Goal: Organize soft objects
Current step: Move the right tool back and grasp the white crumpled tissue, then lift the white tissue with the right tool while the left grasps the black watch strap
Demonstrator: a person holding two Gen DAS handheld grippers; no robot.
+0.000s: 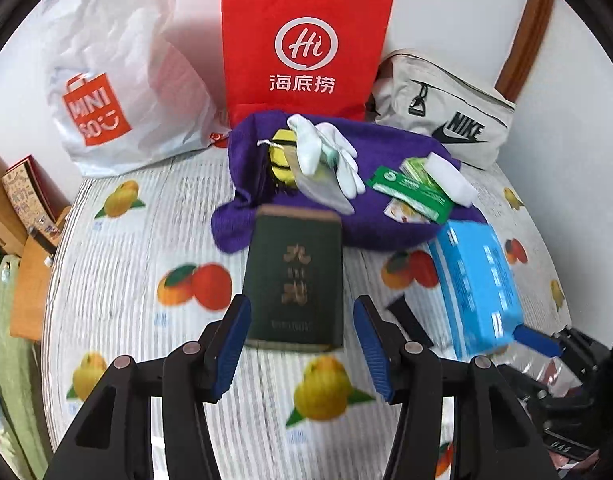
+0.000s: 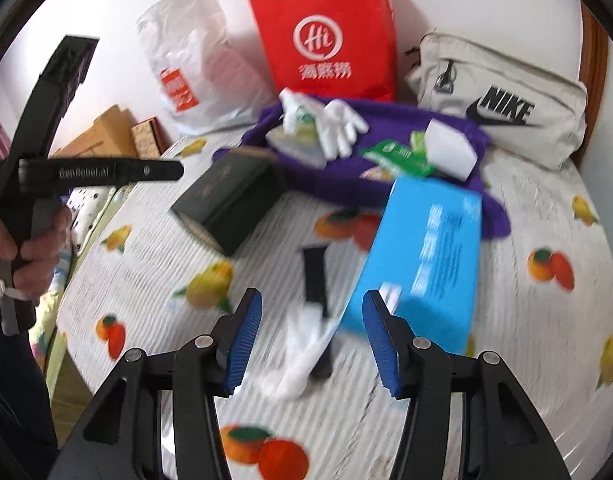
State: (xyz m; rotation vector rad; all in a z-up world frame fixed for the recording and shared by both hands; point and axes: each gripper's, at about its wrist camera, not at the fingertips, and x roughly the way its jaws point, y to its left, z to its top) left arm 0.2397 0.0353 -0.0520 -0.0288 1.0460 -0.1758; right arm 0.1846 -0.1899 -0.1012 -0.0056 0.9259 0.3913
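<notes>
At 12 o'clock in the left wrist view a red paper bag (image 1: 306, 44) shows a white "Hi" ring with 3 Chinese characters under it. At 10 o'clock a white plastic bag (image 1: 118, 80) carries an orange "MINISO" label, and at 2 o'clock a beige pouch (image 1: 446, 108) reads "NIKE" in black. All 3 lean against the white wall at the far edge of a bed (image 1: 126, 248) whose striped sheet is printed with oranges and lemons.

In front of the red bag lies a purple knit cloth (image 1: 346, 220), soft and rumpled, with a heap on it: white gloves (image 1: 338, 152), a yellow-and-black item (image 1: 282, 156), green packets (image 1: 414, 188) and a white block (image 1: 450, 176). A dark green box (image 1: 294, 280) with gold characters, too blurred to read, rests against the cloth's near edge. At 3 o'clock lies a blue box (image 1: 478, 284) with white print, also blurred.

The left hand-held gripper (image 1: 302, 344) stands about half open above the sheet, empty, its blue pads flanking the near end of the green box without touching.

The right hand-held gripper (image 2: 312, 340) is likewise about half open, holding nothing. In the right wrist view a white crumpled thing (image 2: 302, 352) and a black strap (image 2: 316, 280) lie on the sheet between its jaws; contact cannot be told.
</notes>
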